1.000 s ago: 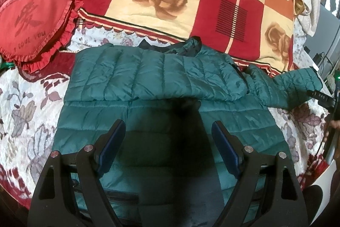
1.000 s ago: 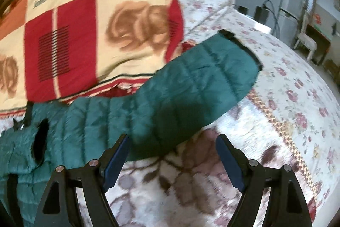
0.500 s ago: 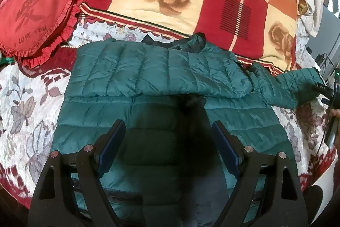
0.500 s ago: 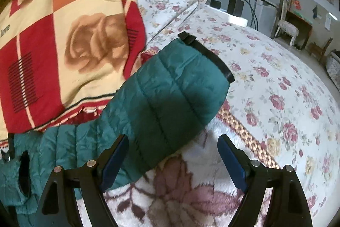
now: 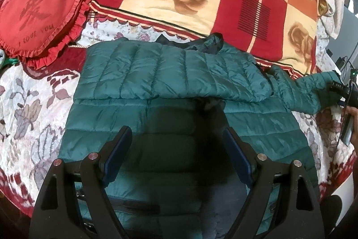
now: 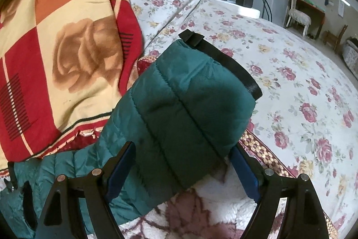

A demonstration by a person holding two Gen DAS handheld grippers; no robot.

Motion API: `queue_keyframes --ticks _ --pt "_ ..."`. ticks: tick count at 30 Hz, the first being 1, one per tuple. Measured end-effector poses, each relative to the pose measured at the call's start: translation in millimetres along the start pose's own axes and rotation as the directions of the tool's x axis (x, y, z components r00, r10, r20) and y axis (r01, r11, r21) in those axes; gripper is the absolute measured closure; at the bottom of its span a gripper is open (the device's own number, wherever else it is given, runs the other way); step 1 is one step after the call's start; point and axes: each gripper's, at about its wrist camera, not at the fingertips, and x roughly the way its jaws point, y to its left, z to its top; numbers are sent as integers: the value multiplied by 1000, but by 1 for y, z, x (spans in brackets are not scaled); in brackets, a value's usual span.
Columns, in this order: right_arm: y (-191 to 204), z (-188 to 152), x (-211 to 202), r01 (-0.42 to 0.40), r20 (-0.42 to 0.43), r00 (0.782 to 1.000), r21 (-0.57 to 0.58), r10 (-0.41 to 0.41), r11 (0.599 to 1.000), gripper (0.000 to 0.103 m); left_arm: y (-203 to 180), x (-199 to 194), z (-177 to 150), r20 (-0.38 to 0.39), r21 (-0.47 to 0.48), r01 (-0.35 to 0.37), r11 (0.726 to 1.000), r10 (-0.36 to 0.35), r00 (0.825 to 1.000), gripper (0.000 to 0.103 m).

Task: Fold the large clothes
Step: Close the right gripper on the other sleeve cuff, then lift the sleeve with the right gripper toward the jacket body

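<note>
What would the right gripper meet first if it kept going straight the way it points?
The green jacket's sleeve: the open right gripper already straddles it near the black cuff. Beyond lies the flowered bedspread. Depth is hard to judge.

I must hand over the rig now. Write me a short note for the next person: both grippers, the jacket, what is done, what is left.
Left gripper: open, hovering over the body of the green jacket, holding nothing.
Right gripper: open, straddling the outstretched sleeve near its black cuff; pads not pressing.
Jacket: lies flat on the floral bedspread.
Done: one sleeve is folded across the chest.
Left: probably grip the outstretched sleeve, fold it across, then fold the body.
</note>
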Motion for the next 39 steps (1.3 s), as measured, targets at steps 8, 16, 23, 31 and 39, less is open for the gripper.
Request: queue_keyframes --ticks 8,16,23,31,39 --pt "7 3 5 28 11 1000 -32 -27 999 42 1 4 -4 -15 2 -4 1000 4 1000 19" --pt "-5 9 1 -66 24 998 10 66 998 85 5 4 -4 -18 -11 -6 1000 6 1000 19" --pt "-5 8 -22 -249 60 967 27 247 968 95 6 4 -5 -16 -13 -3 1000 3 1000 19" --pt "30 -4 -68 -420 86 902 -47 423 906 96 10 -1 -6 -11 -30 8 1000 -8 1000 19" --pt "95 -29 -122 -532 59 830 -213 554 820 96 17 -13 -4 17 -51 22 998 -22 1000 19"
